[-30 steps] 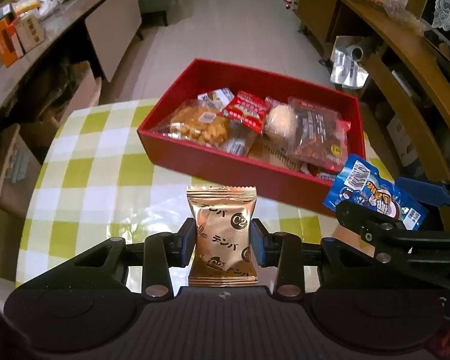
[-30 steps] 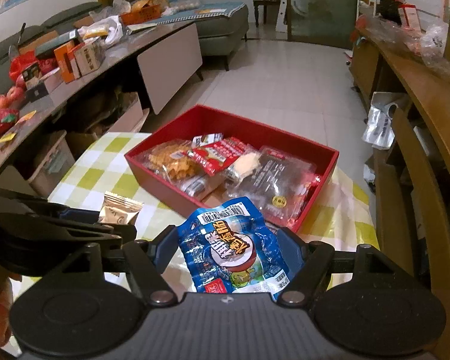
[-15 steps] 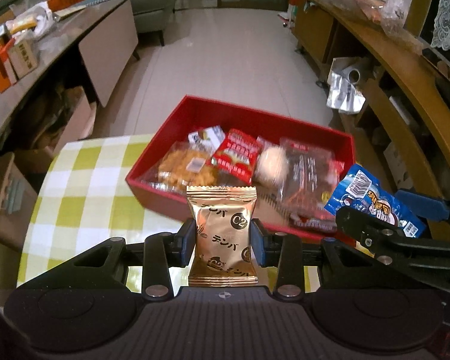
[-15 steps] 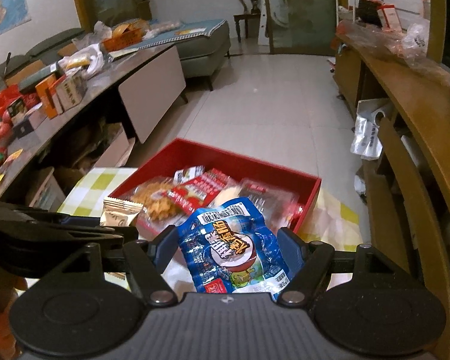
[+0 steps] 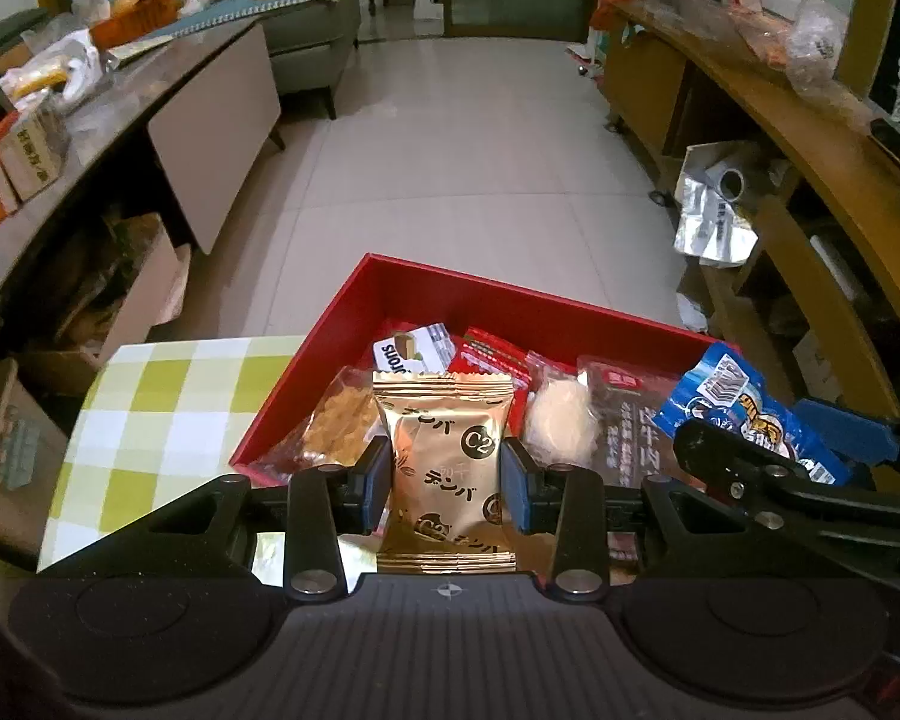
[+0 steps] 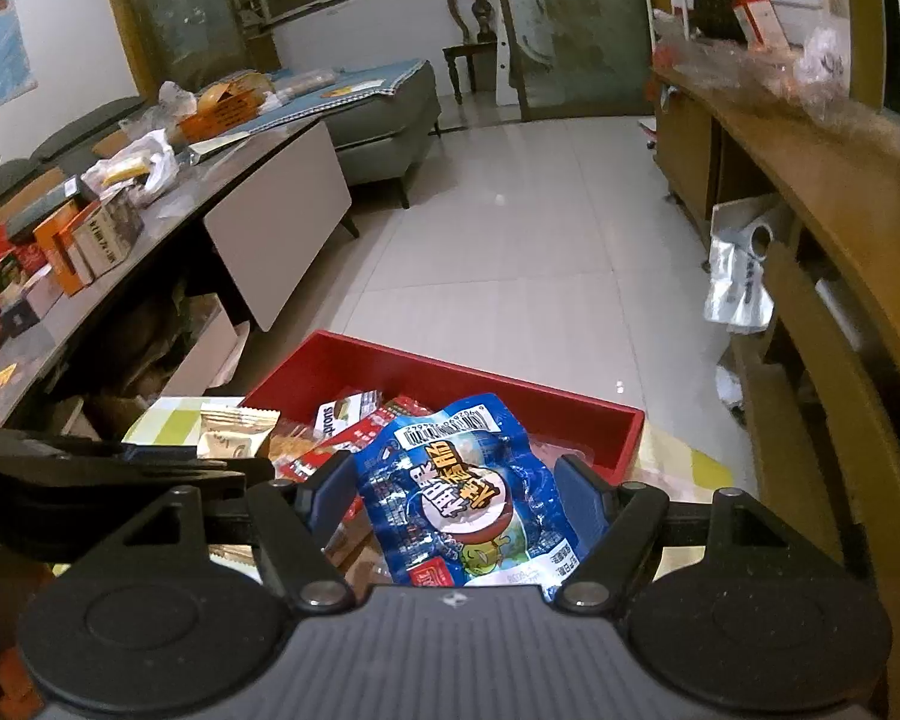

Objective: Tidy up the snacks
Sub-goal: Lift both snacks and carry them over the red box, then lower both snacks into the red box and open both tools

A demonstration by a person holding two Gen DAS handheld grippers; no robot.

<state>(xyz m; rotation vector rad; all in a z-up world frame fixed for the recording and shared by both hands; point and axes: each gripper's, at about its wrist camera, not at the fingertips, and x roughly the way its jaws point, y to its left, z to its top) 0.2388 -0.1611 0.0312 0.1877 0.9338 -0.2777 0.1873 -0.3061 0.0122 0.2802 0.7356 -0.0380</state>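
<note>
Green-and-white checked surface carries an open red rectangular box already stuffed with snack bags. Left gripper has its jaws clamped on a shiny gold foil snack packet over the box; right gripper jaws pinch a crinkly blue plastic snack pouch right beside it.

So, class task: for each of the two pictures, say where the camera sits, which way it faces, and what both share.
Left wrist: on the left gripper, facing forward and down at the red box; its fingers clamp a gold packet.
Right wrist: on the right gripper, facing likewise; its fingers clamp a blue packet.
Shared: box, both packets, each other's gripper.
</note>
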